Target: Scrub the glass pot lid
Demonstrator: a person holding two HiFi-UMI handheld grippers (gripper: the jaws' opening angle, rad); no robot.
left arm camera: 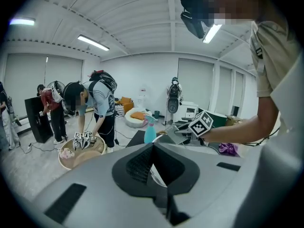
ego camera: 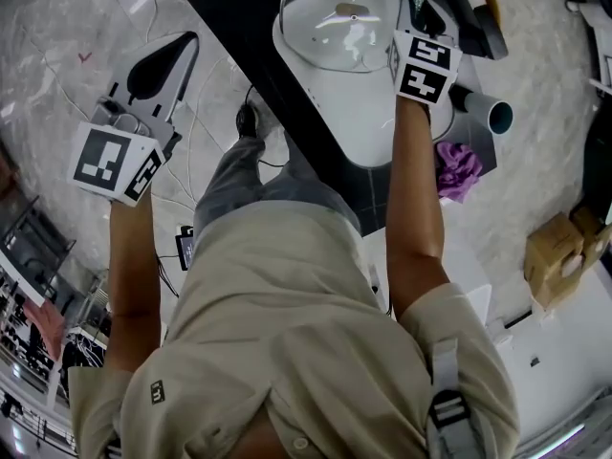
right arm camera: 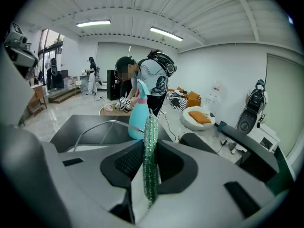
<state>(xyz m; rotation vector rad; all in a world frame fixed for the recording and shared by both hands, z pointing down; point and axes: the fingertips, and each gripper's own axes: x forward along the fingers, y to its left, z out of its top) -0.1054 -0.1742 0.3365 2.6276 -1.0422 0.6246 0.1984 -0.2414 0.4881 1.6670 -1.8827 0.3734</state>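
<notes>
- Worktop (ego camera: 239, 8), dark, carries a white sink (ego camera: 344, 113). The glass pot lid (ego camera: 335, 32) lies over the sink's far end, with its knob (ego camera: 352, 10) facing up.
- Lid, as I judge it: stiff, weighty for its size, breakable, and slippery once wet. The knob at the centre looks the surest place to take hold, and the rim is second best.
- Right hand-held gripper (ego camera: 413, 17) is at the lid's right edge. Whether it is touching or just beside it I cannot tell. In its own view (right arm camera: 149, 141) the jaws are clamped on a green scrubber (right arm camera: 150, 156) that stands edge-on between them.
- Left hand-held gripper (ego camera: 153, 75) is well apart from the lid, out over the floor to the left of the worktop. Its jaws (left arm camera: 153, 148) are together with nothing between them, so nothing steadies the lid.
- Scrubber: likely light, soft and pliant.
</notes>
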